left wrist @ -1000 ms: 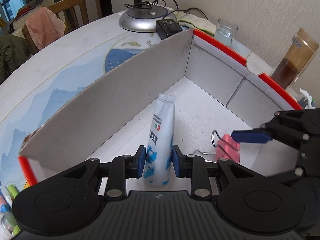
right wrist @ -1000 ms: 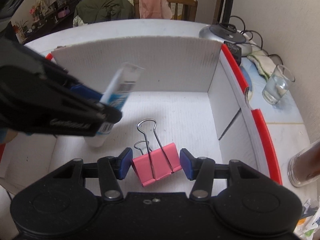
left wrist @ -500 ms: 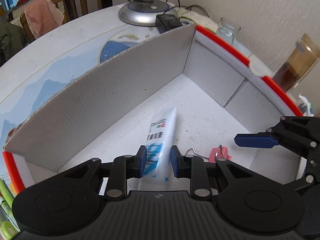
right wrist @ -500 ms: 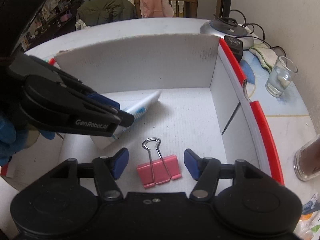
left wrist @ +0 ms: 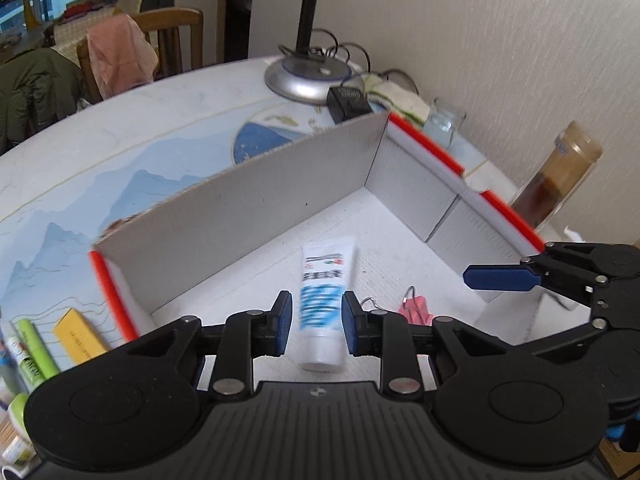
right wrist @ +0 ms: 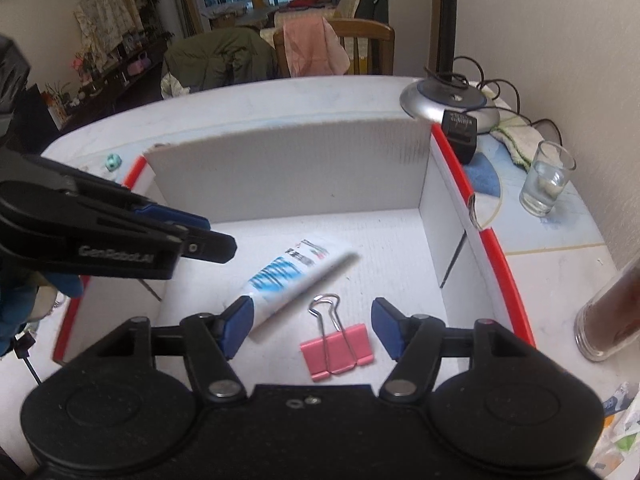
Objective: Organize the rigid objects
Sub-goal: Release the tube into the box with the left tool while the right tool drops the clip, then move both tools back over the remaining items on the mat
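Observation:
A white cardboard box with red edges (left wrist: 240,220) (right wrist: 288,168) stands open on the table. A white and blue tube (left wrist: 326,300) (right wrist: 296,276) lies blurred on its floor. A pink binder clip (right wrist: 338,344) (left wrist: 414,306) lies beside it. My left gripper (left wrist: 316,320) (right wrist: 216,246) hovers above the tube with its jaws drawn narrow, and the right wrist view shows it apart from the tube. My right gripper (right wrist: 310,324) (left wrist: 496,278) hangs over the clip. Its jaws are opening and the pads stand clear of the clip on both sides.
A glass of water (right wrist: 548,182), a tall brown jar (left wrist: 556,176), a lamp base (left wrist: 308,76) and a black adapter (right wrist: 460,128) stand beyond the box. A yellow box (left wrist: 80,336) and green tubes (left wrist: 34,344) lie left of it. Chairs stand behind the table.
The tube has left the left gripper's pads, tipped over and come down flat on the box floor. Both grippers have risen. The right jaws have widened, leaving the clip lying flat.

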`<state>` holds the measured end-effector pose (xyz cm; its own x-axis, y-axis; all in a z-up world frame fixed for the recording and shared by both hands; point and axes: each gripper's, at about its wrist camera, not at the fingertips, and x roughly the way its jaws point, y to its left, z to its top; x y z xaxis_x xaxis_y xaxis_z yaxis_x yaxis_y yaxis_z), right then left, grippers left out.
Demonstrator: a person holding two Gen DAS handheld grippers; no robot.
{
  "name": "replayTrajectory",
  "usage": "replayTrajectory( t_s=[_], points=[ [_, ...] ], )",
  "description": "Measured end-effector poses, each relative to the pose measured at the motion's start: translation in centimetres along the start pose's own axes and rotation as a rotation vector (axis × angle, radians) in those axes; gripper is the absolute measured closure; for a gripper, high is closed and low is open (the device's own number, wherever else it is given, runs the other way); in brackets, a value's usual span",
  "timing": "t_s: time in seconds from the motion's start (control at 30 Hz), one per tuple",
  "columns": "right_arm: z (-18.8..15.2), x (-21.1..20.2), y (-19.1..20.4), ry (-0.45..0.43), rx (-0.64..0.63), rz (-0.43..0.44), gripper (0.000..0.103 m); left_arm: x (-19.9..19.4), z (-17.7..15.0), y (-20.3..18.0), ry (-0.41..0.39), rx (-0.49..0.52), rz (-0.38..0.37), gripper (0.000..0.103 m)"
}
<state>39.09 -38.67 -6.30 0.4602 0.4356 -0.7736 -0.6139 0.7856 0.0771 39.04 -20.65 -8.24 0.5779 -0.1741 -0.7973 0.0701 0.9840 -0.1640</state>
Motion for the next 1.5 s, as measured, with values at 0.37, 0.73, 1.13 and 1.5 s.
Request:
replayTrajectory(
  t_s=[0.37, 0.73, 1.13, 1.5],
  points=[
    [-0.2, -3.5, 2.6, -0.099, 0.001, 0.041, 0.03, -6.7, -3.0, 0.9, -0.113, -0.019, 0.049, 0.073],
    [-1.1, -5.7, 7.2, -0.151, 0.032, 0.043, 0.017, -12.9, -7.1, 4.1, -0.219, -0.04, 0.077, 0.033],
    [-2.4, -7.4, 13.8, -0.201, 0.114, 0.064, 0.002, -18.5, -11.8, 9.2, -0.266, -0.046, 0.081, 0.027],
    [-2.9, -6.8, 20.3, -0.189, 0.121, 0.079, 0.001, -21.5, -15.6, 14.9, -0.279, -0.084, 0.108, 0.019]
  ],
)
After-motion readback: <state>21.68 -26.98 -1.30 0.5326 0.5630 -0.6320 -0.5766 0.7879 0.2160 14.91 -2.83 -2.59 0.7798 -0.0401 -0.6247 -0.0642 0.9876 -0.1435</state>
